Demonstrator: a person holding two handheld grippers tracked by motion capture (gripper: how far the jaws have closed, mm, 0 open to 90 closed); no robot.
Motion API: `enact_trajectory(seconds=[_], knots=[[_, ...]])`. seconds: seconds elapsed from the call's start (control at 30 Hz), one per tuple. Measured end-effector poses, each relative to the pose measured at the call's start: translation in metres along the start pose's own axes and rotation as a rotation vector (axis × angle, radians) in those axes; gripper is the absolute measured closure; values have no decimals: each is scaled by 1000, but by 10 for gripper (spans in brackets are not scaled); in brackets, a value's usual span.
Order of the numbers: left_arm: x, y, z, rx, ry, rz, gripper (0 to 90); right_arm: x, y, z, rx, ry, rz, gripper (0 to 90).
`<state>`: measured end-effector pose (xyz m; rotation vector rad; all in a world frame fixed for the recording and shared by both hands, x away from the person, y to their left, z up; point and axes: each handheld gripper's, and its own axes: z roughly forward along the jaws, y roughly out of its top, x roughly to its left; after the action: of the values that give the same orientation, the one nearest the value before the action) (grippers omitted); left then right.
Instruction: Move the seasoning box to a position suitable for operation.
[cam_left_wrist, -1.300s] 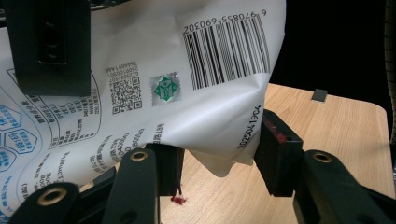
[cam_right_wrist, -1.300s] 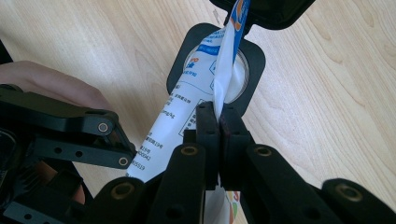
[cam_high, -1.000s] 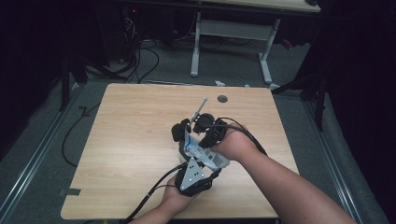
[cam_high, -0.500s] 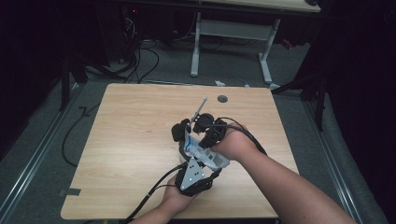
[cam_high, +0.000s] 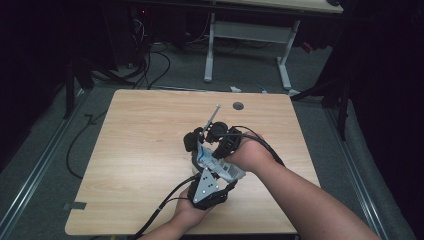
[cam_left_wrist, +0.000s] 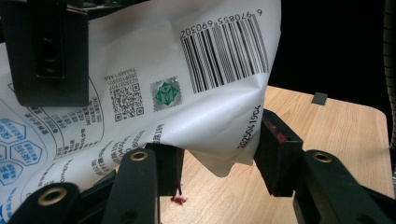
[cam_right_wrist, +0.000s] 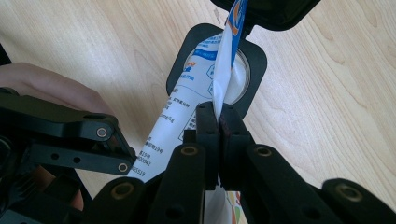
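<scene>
A white pouch (cam_left_wrist: 154, 88) with blue print and a barcode hangs between both grippers over the middle of the wooden table (cam_high: 140, 145). My left gripper (cam_left_wrist: 219, 163) has its jaws partway apart, and the pads press the pouch's bulging lower corner from both sides. My right gripper (cam_right_wrist: 219, 123) is shut on the pouch's (cam_right_wrist: 187, 112) thin sealed edge. Beneath the pouch lies a black rounded-square object (cam_right_wrist: 254, 65) with a white disc. In the high view the two grippers meet at the pouch (cam_high: 202, 156), the left gripper (cam_high: 200, 167) nearer the front edge and the right gripper (cam_high: 216, 150) beside it.
A thin metal rod (cam_high: 215, 112) sticks up behind the grippers. A round cable hole (cam_high: 238, 105) sits near the table's far edge. A small red smear (cam_left_wrist: 177, 199) marks the tabletop under the left jaws. Cables (cam_high: 150, 65) lie on the floor beyond the table.
</scene>
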<state>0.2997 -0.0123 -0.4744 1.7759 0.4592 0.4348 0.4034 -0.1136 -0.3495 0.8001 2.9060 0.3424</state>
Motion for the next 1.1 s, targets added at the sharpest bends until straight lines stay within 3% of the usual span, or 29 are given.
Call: enact_trajectory(seconds=[1.1], knots=[[1,2,-2,-11,6,-3,565,0,2,-1,-5,-5,-3,886]])
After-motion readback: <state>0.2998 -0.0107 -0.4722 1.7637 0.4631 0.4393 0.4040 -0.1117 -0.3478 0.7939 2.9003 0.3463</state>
